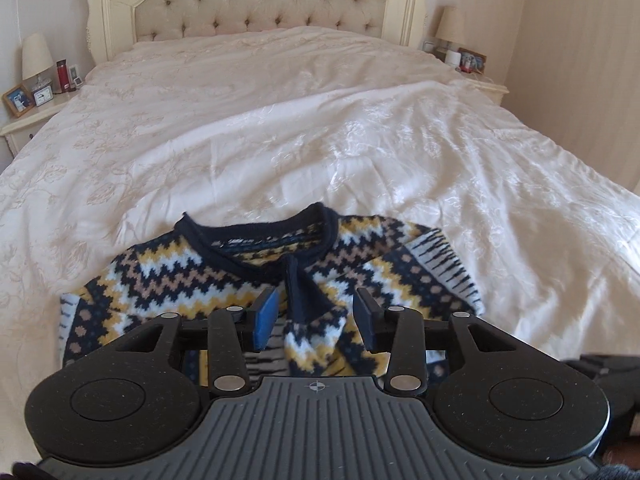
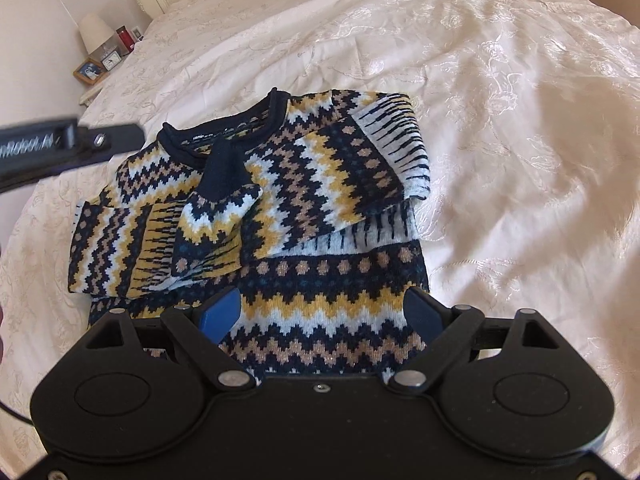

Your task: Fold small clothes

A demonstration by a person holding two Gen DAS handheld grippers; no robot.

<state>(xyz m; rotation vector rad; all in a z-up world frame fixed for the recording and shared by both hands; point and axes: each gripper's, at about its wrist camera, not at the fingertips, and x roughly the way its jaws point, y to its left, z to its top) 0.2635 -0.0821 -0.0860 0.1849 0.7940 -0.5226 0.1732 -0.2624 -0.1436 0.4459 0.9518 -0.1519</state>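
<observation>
Both tongs, left tongs [image 1: 316, 318] and right tongs [image 2: 322, 316], stand apart, gripping nothing. Below them the patterned sweater [image 2: 320, 208] lies on the bed [image 1: 280, 120], sleeves folded inward.

A small label [image 2: 199, 135] is sitting inside the dark neck of the sweater [image 2: 320, 184], at about 11 o'clock from the picture's middle. Its light letters are too tiny to read. White letters on the blurry black bar [image 2: 28, 146] at 9 o'clock are smeared too.

Navy-yellow-white zigzag sweater [image 2: 320, 208], cream bedspread [image 2: 500, 80]
</observation>
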